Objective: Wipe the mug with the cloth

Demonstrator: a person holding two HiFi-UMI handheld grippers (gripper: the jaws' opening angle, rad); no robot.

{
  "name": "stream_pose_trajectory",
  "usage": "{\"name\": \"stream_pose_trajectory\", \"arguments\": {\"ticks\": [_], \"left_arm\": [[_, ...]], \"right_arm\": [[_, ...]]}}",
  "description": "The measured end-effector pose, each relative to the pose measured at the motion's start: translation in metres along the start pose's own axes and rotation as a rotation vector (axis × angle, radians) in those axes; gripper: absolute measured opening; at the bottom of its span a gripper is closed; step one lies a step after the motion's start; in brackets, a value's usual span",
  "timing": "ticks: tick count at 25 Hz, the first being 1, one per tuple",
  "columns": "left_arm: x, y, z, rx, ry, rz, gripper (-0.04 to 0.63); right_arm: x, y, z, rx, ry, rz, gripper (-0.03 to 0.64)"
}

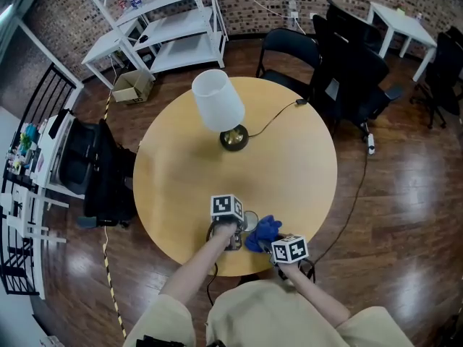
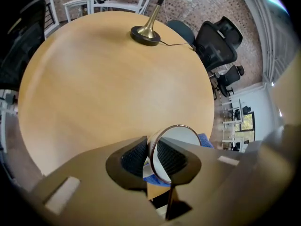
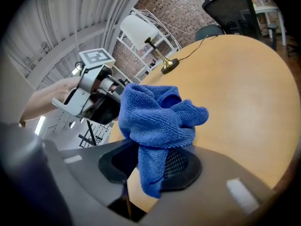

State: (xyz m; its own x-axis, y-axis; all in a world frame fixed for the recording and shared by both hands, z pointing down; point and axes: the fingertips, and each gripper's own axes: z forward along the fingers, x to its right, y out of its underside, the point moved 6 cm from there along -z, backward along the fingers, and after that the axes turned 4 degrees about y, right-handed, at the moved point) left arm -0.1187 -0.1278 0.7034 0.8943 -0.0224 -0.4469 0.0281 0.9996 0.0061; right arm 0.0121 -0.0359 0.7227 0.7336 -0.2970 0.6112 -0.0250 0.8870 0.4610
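Observation:
The mug (image 2: 175, 147) is a shiny one with a thin dark rim and a pale inside. My left gripper (image 2: 151, 157) is shut on its wall, one pad inside and one outside. In the head view the mug (image 1: 250, 220) sits at the table's near edge with the left gripper (image 1: 230, 230) on it. A bunched blue cloth (image 3: 157, 121) is pinched in my right gripper (image 3: 150, 167), a tail of it hanging below the pads. In the head view the cloth (image 1: 263, 232) lies against the mug's right side, with the right gripper (image 1: 279, 249) just behind. The cloth hides the mug in the right gripper view.
The round wooden table (image 1: 289, 172) carries a brass lamp with a white shade (image 1: 218, 101), its cord running off to the right. Black chairs (image 1: 347, 71) stand beyond the table's far right, another (image 1: 98, 172) at its left. White shelves (image 1: 166, 27) stand at the back.

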Motion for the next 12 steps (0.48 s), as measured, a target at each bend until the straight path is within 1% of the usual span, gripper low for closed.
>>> {"name": "stream_pose_trajectory", "arguments": {"ticks": [4, 7, 8, 12], "left_arm": [[-0.009, 0.002, -0.001, 0.018, 0.029, -0.119, 0.049], [-0.018, 0.007, 0.003, 0.017, 0.068, -0.220, 0.029], [-0.019, 0.009, 0.004, 0.021, 0.079, -0.240, 0.028], [-0.021, 0.009, 0.001, 0.032, 0.079, -0.233, 0.028]], "right_arm": [[-0.014, -0.001, 0.004, -0.039, 0.003, -0.104, 0.126], [-0.033, 0.001, 0.015, -0.086, -0.019, -0.199, 0.126], [-0.038, 0.002, 0.020, -0.104, -0.025, -0.216, 0.126], [-0.038, 0.006, 0.032, -0.151, -0.035, -0.211, 0.129]]}}
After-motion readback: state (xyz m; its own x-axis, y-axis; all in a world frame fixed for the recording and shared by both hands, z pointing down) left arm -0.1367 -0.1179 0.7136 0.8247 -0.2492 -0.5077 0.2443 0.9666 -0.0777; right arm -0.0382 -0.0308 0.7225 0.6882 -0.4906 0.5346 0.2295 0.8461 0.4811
